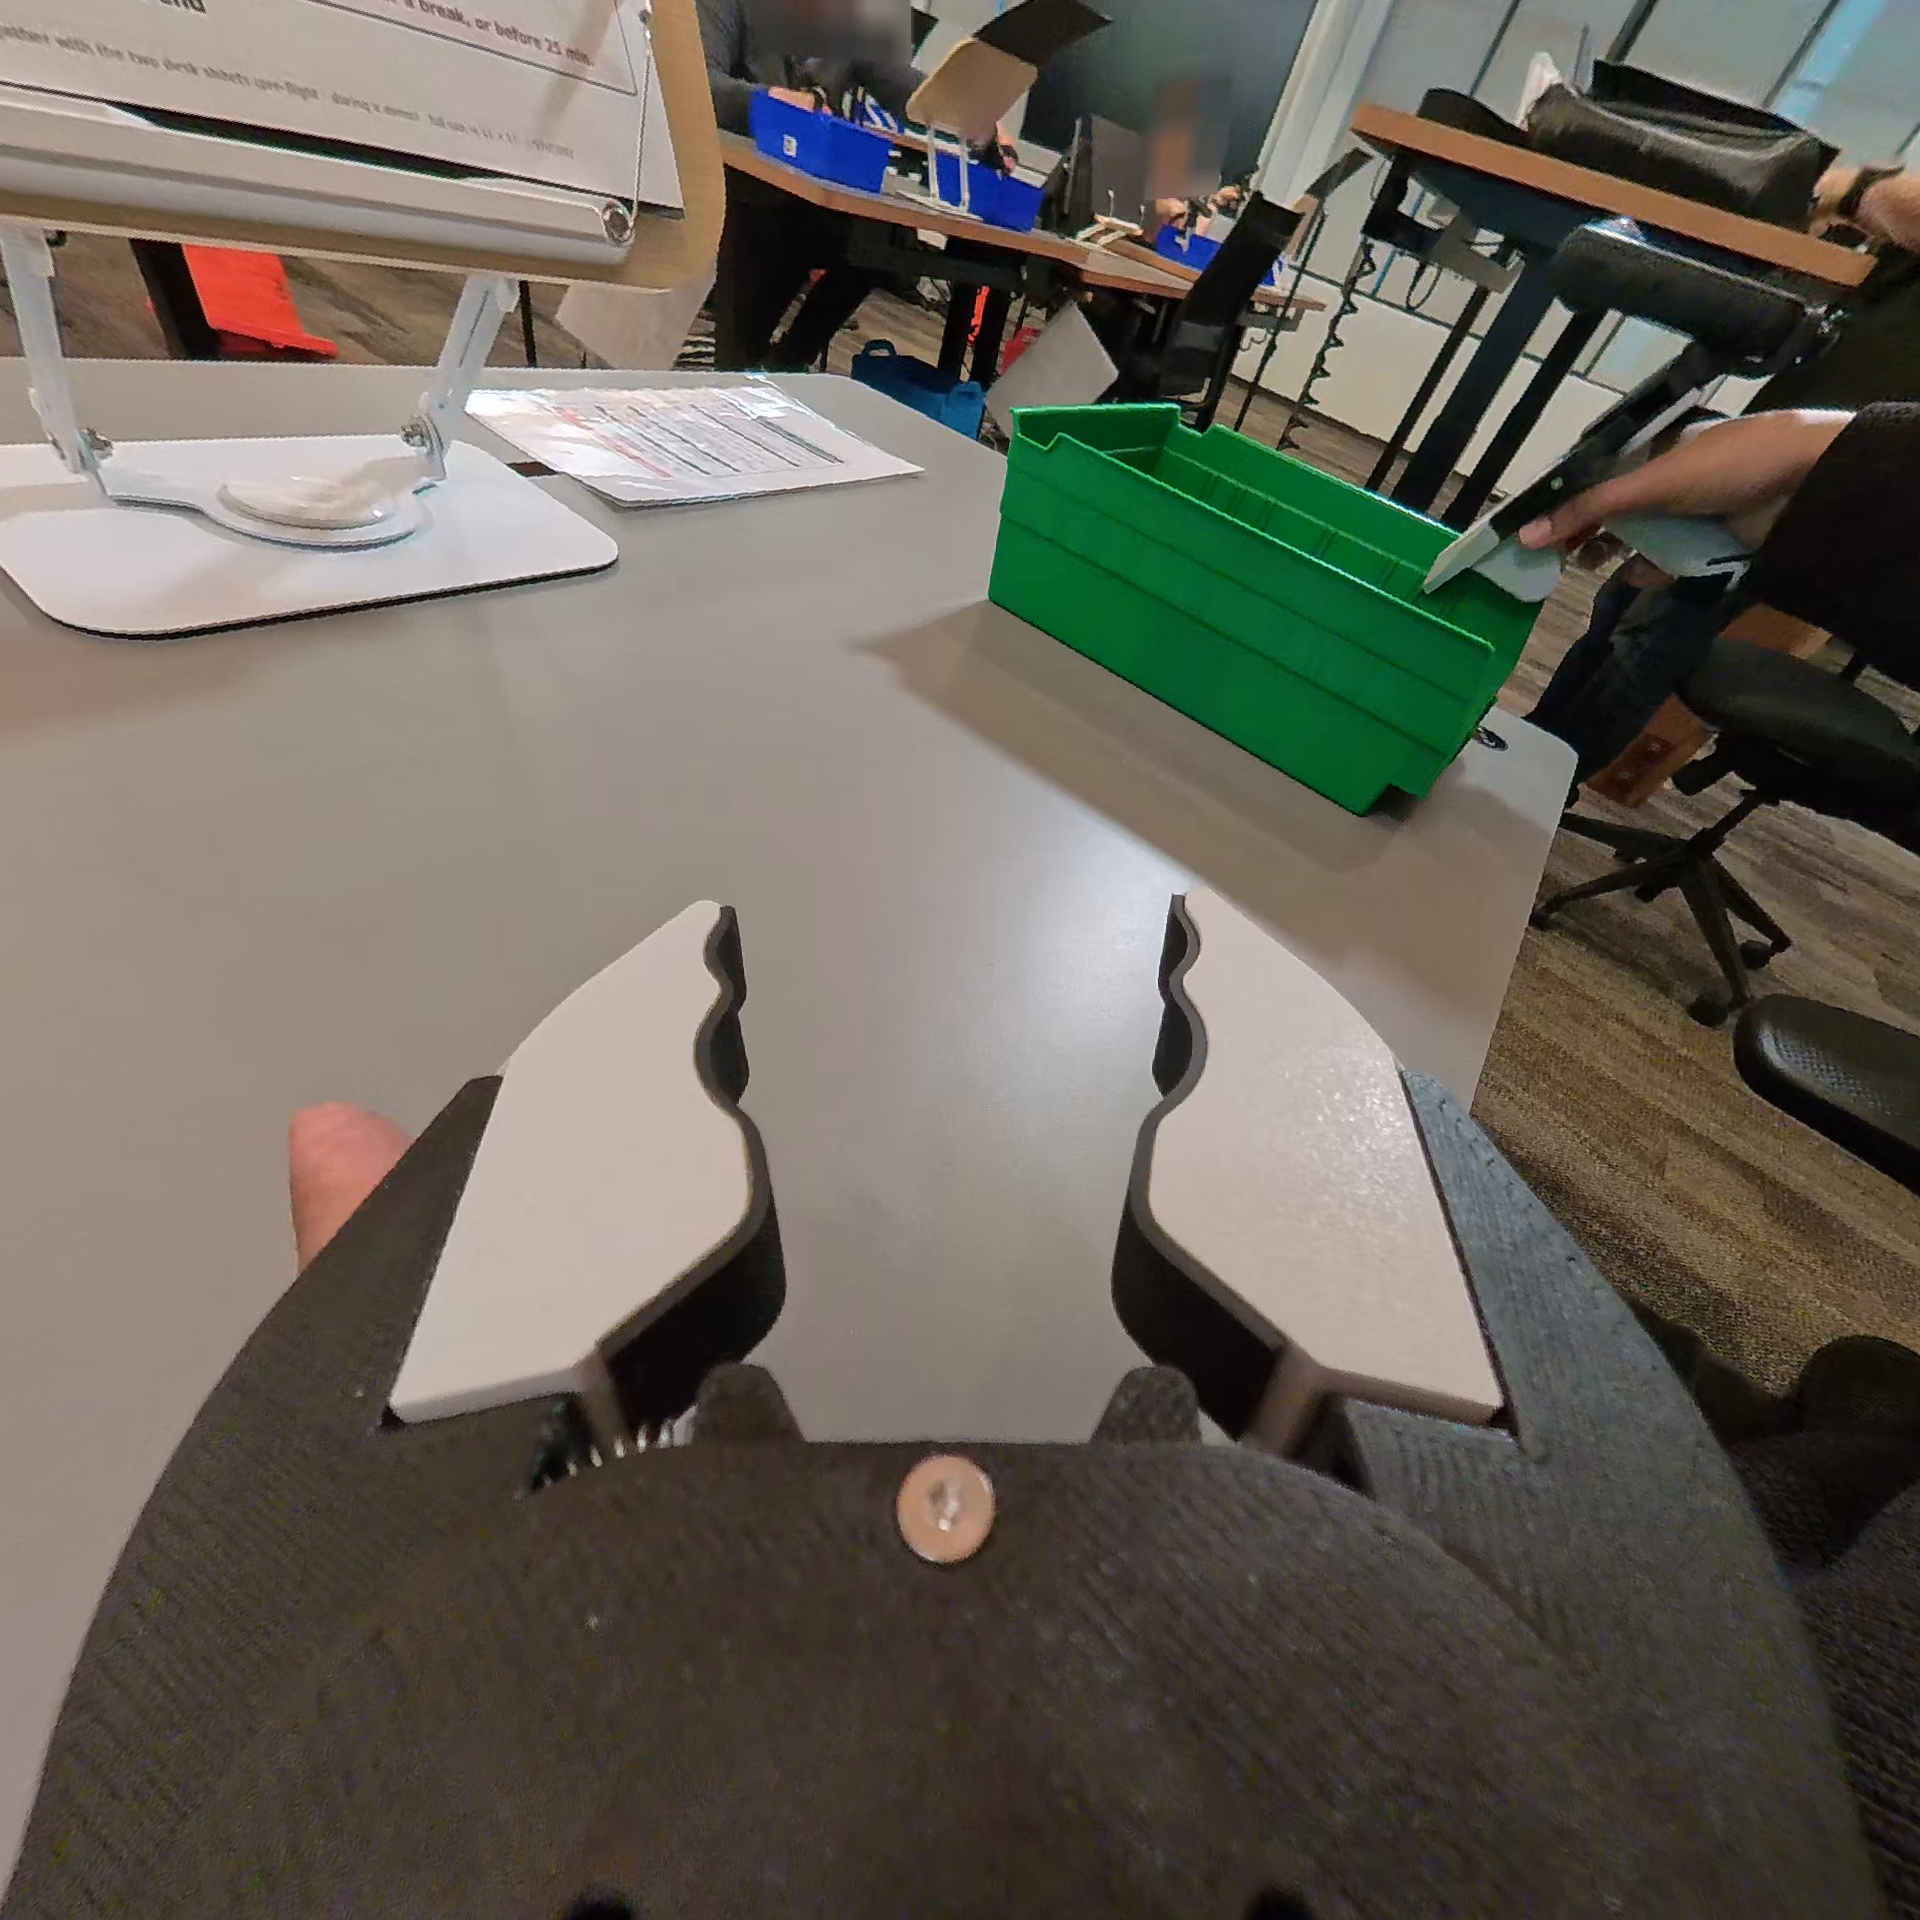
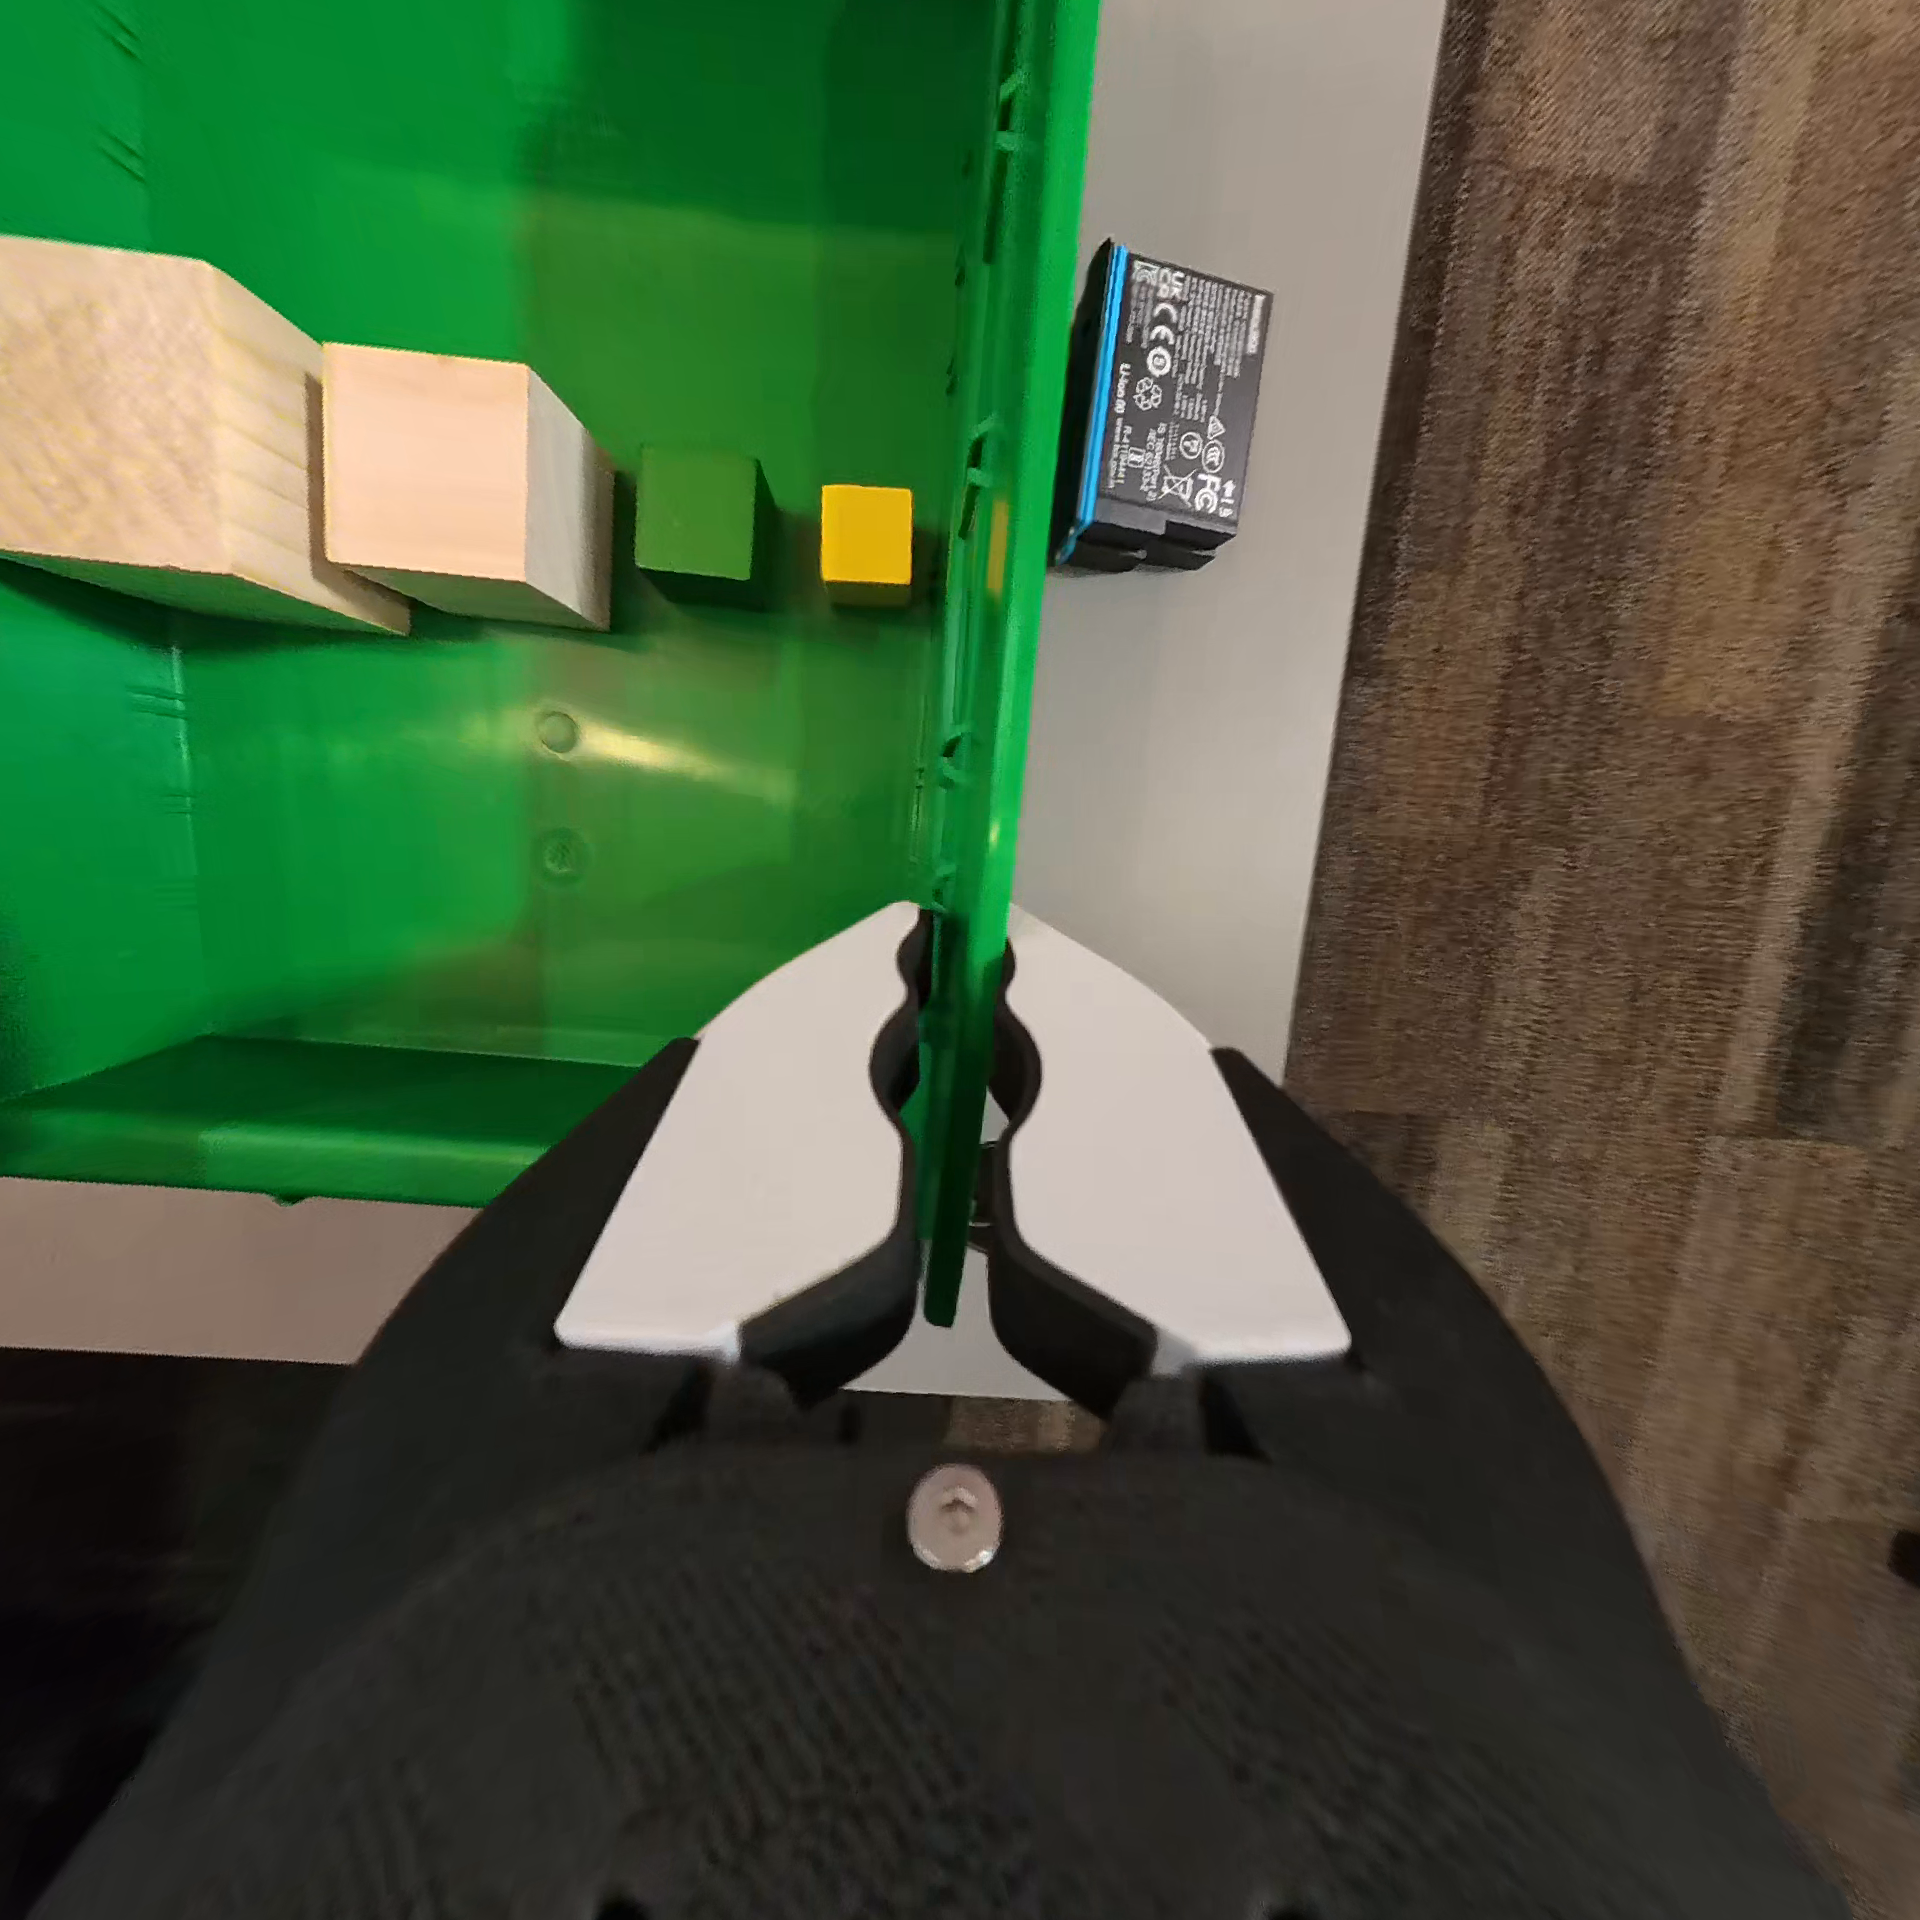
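My right gripper is shut on the side wall of a green plastic bin, one finger inside and one outside. Inside the bin lie a large wooden block, a smaller wooden cube, a green cube and a yellow cube. In the left wrist view the same green bin stands at the table's right edge, with the right gripper on its near end. My left gripper is open and empty above the bare grey table.
A black battery pack lies on the table just outside the bin wall. A white stand with a board and a laminated sheet sit at the table's far left. Office chairs and carpet lie past the right edge.
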Demonstrator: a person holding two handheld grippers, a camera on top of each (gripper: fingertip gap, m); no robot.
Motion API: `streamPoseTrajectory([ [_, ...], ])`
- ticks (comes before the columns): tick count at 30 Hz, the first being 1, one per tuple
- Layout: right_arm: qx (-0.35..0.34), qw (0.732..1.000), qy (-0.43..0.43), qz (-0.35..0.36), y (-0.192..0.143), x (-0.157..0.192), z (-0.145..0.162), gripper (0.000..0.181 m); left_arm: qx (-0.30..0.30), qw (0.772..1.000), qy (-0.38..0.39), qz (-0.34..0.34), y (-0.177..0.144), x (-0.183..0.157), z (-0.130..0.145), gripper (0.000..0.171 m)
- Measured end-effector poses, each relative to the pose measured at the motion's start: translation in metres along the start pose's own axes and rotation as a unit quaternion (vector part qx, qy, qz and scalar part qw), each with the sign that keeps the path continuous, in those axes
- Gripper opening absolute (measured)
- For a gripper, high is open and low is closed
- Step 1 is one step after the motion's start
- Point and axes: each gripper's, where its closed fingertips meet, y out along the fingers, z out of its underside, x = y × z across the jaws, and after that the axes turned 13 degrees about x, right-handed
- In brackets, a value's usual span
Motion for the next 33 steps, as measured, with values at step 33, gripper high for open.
streamPoseTrajectory([
  [33, -0.057, 0.986, 0.035, -0.154, -0.007, 0.054, -0.018, 0.005, 0.001, 1.0, 0.002, 0.0, 0.0, -0.003, 0.0, 0.076],
])
